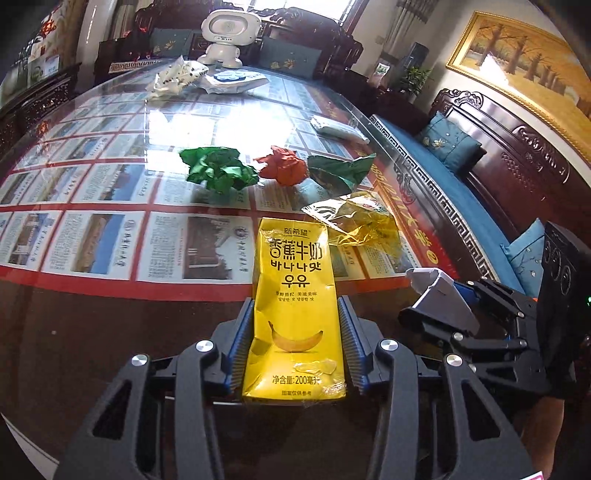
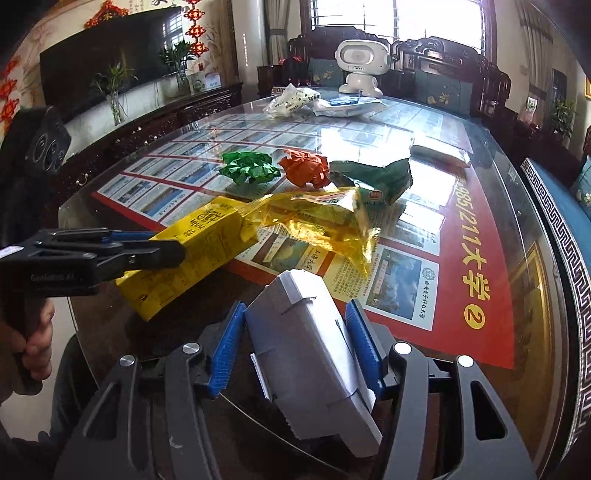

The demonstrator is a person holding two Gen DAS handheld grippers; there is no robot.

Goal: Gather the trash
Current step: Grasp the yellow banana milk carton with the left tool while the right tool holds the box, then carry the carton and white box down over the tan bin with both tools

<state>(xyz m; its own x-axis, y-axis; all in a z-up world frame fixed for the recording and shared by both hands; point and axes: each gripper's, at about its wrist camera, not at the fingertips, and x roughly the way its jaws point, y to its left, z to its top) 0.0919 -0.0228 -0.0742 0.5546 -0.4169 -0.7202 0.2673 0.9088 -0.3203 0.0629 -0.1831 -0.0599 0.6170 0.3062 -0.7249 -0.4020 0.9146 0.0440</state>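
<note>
Left wrist: yellow milk carton clamped inside left claw.

The tabletop is bare along its near edge and across the whole left side. Ahead, a band of trash blocks the middle: yellow wrapper, green paper ball, red paper ball and green bag, packed close together. Beyond them lies open glass up to the white bags and toy robot at the far end.

yellow milk carton "200", red table poster "985/211", "2"
</note>
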